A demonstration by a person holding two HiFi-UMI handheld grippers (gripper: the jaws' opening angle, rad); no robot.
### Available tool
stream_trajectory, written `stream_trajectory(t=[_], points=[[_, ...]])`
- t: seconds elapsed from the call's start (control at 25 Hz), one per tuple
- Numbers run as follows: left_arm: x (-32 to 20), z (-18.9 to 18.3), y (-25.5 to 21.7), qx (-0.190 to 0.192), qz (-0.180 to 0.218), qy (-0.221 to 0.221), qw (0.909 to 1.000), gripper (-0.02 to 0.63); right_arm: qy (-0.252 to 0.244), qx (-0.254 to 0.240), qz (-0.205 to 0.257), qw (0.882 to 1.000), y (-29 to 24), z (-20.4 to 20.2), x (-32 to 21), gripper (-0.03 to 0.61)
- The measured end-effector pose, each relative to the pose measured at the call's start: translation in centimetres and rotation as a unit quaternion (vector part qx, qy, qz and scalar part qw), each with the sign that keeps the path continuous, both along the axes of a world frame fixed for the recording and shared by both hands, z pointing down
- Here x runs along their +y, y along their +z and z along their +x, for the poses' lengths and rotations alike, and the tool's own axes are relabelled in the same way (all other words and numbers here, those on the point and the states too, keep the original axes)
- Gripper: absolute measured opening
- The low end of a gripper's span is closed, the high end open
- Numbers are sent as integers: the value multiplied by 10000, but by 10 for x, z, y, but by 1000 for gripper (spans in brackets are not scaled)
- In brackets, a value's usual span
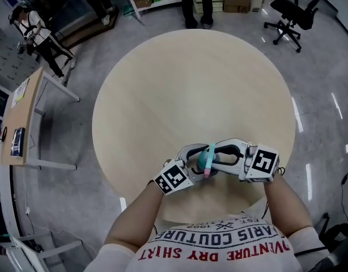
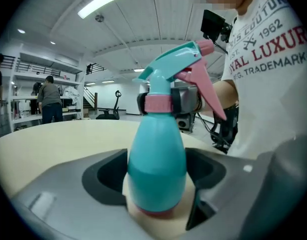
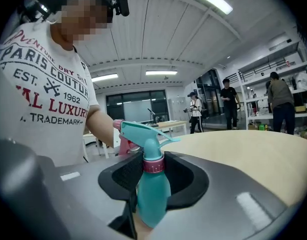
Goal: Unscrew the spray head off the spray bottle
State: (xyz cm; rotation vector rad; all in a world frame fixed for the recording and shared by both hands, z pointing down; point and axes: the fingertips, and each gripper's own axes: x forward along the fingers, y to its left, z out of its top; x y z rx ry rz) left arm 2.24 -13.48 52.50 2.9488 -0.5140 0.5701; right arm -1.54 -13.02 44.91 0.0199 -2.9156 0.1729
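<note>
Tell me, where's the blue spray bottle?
In the head view, the bottle stands at the near edge of the table, before the person. The left hand-held gripper clamps its body, the right hand-held gripper its pink collar.

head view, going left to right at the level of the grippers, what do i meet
small side desk → left gripper → spray bottle → right gripper

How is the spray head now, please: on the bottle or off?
On: the spray head sits on the spray bottle, pink collar around the neck.
</note>
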Motion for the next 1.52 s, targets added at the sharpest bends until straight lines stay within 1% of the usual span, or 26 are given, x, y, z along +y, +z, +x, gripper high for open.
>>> stream_trajectory(t=[0.12, 0.28, 0.32, 0.36, 0.4, 0.48, 0.64, 0.76, 0.84, 0.96, 1.04, 1.08, 1.12, 1.2, 1.32, 1.52], points=[[0, -2, 0, 4, -29, -18, 10000, 354, -112, -46, -23, 9999, 0, -2, 1, 130], [-5, -4, -1, 86, -25, -363, 9993, 354, 125, -114, -93, 9998, -1, -4, -3, 137], [-6, -6, 0, 99, -21, -470, 9988, 354, 193, -127, -172, 9996, 0, -3, -3, 158], [-7, -8, 0, 113, -23, -592, 9982, 354, 261, -135, -245, 9993, 0, -1, -3, 220], [-9, -10, 0, 134, -35, -740, 9972, 356, 339, -136, -282, 9989, 2, 2, -3, 243], [-14, -16, 0, 184, -77, -1154, 9931, 356, 537, -143, -249, 9981, 4, 10, -4, 253], [-25, -23, 1, 105, -51, -2104, 9775, 356, 1254, -297, -229, 9914, -2, 23, -4, 254], [-29, -23, 1, 58, 18, -2590, 9659, 355, 1729, -412, -113, 9840, -8, 24, -5, 253], [-30, -23, 1, 31, 37, -2885, 9575, 354, 1903, -341, 6, 9811, -6, 21, -5, 253], [-30, -24, 2, -38, 19, -3369, 9415, 355, 2110, -190, 176, 9771, -2, 14, -8, 252], [-30, -23, 2, -61, -8, -3646, 9312, 354, 2092, -271, 178, 9773, -8, 9, -4, 252], [-30, -22, 2, -72, -20, -3731, 9278, 354, 2026, -313, 172, 9786, -11, 6, -1, 253], [-30, -21, 3, -86, -26, -3768, 9263, 354, 1974, -328, 179, 9796, -14, 4, 1, 253], [-31, -18, 3, -107, -29, -3740, 9274, 354, 1964, -310, 210, 9798, -15, 4, 2, 258], [-31, -17, 3, -119, -26, -3619, 9322, 354, 1951, -268, 225, 9802, -15, 4, -1, 273], [-28, -16, 3, -106, 18, -3377, 9412, 354, 1851, -300, 148, 9821, -19, 6, 1, 273]])
